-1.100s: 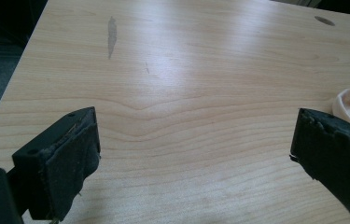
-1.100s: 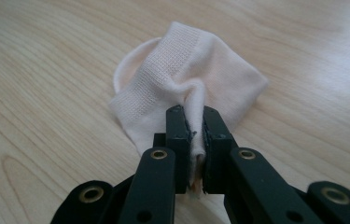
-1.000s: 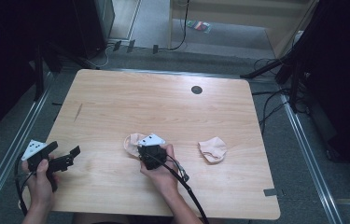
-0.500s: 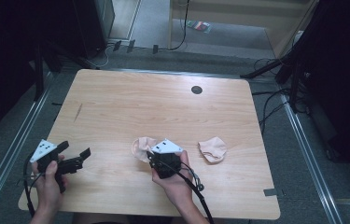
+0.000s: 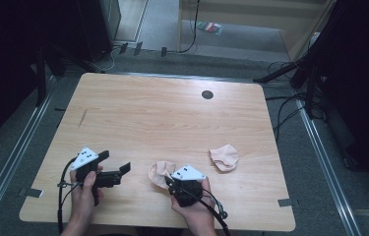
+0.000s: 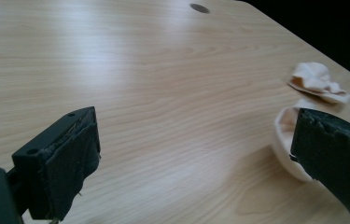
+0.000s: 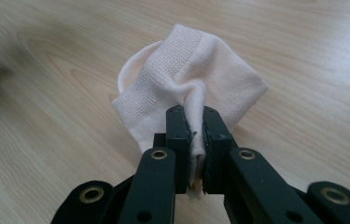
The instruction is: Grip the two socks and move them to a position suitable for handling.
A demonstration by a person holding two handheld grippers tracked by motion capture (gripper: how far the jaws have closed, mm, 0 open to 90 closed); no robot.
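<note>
- Clearly the pinched sock [image 7: 186, 88], a pale peach ankle sock, is light, limp knit: in the right gripper view it bunches into folds where the right gripper [image 7: 194, 126] has clenched its jaws on a gathered ridge of fabric.
- It lies near the front edge of the desk [image 5: 172, 113], roughly midway along that edge, with its ribbed cuff gaping open on the side away from the jaws.
- Soft cloth like this should not slip from the padded jaws, but it will stretch and sag rather than keep any shape, so a one-point hold is likely to leave the rest trailing on the wood.
- A better second hold, I judge, is the ribbed cuff: thicker, firmer, and standing clear of the desk.
- The left gripper [image 5: 114, 168] is released, jaws wide apart with nothing between them, toward the front left corner and aimed across at the sock.
- A second sock [image 5: 224, 158] lies crumpled just beyond, toward the right edge, apart from the first and untouched.
- Nothing here is fragile; the main risk is pinching both layers of the cuff together or snagging the knit.
</note>
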